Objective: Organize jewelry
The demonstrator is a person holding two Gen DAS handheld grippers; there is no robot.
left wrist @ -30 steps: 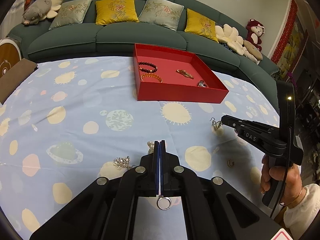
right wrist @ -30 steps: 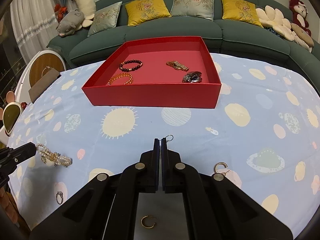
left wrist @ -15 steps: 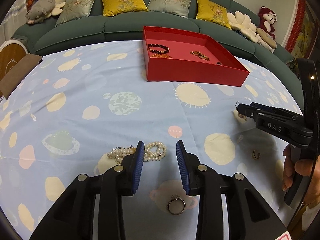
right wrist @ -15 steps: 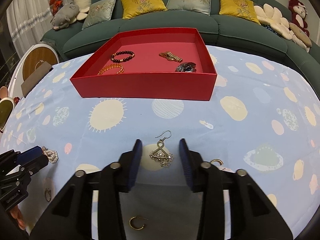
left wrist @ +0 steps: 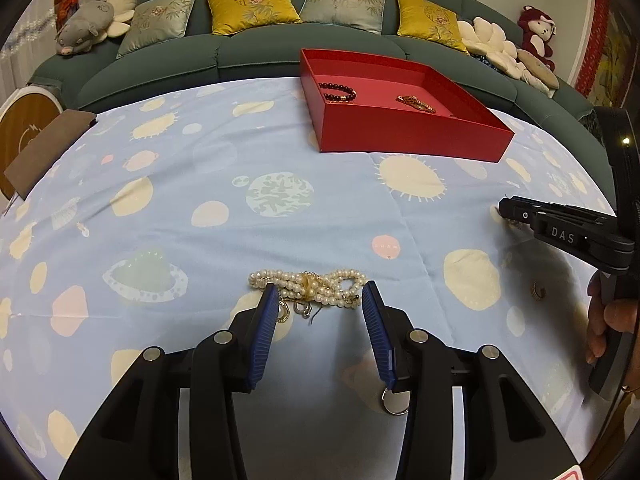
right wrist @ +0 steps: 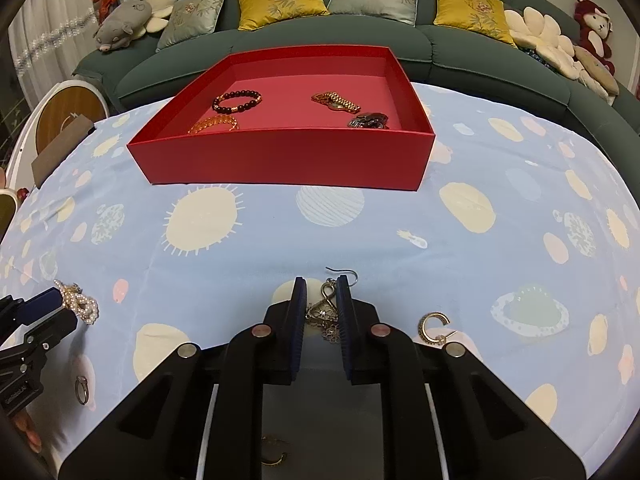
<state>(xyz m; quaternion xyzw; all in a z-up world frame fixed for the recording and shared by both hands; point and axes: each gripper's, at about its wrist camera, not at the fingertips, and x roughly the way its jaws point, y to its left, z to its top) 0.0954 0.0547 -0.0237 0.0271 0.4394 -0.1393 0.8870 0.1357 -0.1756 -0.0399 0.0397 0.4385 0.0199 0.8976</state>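
A pearl bracelet (left wrist: 310, 282) lies bunched on the blue tablecloth just ahead of my left gripper (left wrist: 320, 296), which is open wide with its tips on either side of the bracelet's near edge. A small hook earring (left wrist: 298, 310) lies between the jaws. My right gripper (right wrist: 322, 286) has its jaws narrowly apart around a dangling silver earring (right wrist: 324, 308) on the cloth. The red tray (right wrist: 288, 160) stands beyond, holding a dark bead bracelet (right wrist: 237, 102), an amber bracelet (right wrist: 214, 123), a gold watch band (right wrist: 335, 101) and a dark piece (right wrist: 368, 121).
A gold hoop earring (right wrist: 434, 326) lies right of my right gripper, another hoop (right wrist: 274, 458) under it. A ring (right wrist: 81, 389) lies at the left, also seen under my left gripper (left wrist: 394, 402). A green sofa (left wrist: 240, 52) with cushions stands behind the table.
My left gripper opened, then moved forward to the pearl bracelet. My right gripper opened, came down over the silver earring, and its jaws are now closer together around it.
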